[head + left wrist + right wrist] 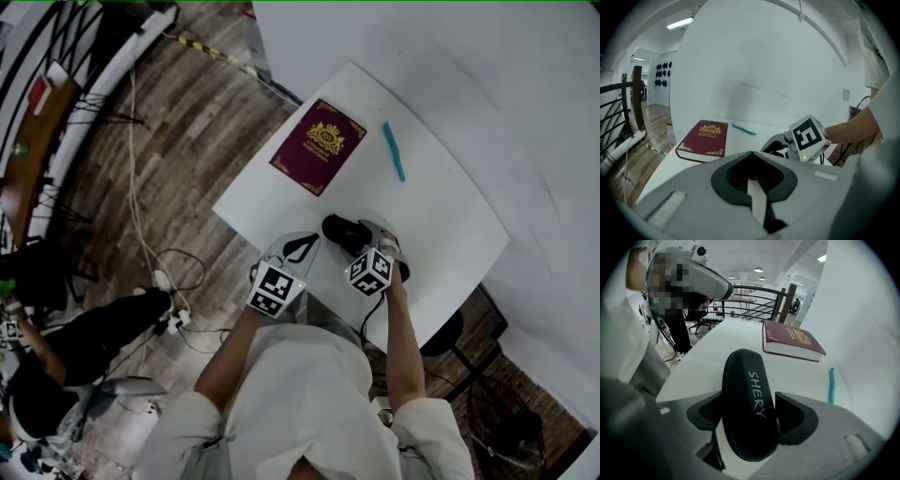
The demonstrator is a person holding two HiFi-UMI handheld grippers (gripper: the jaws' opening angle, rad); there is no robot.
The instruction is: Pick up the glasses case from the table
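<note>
The black glasses case [749,404], printed SHERY, lies on the white table [450,234] near its front edge. My right gripper [752,416] points steeply down over it, with a jaw pressed against each long side. In the head view the case [343,231] pokes out to the left of the right gripper [373,236]. Just left of it my left gripper [309,240] hovers at the table edge, its fingertips together and nothing between them. The left gripper view shows those closed jaws [751,154] and the right gripper [780,146] beyond them.
A maroon book [319,145] lies at the table's far left corner, and a teal pen-like stick [394,150] lies to its right. Cables [150,253] trail over the wooden floor on the left. A white wall [487,84] runs behind the table.
</note>
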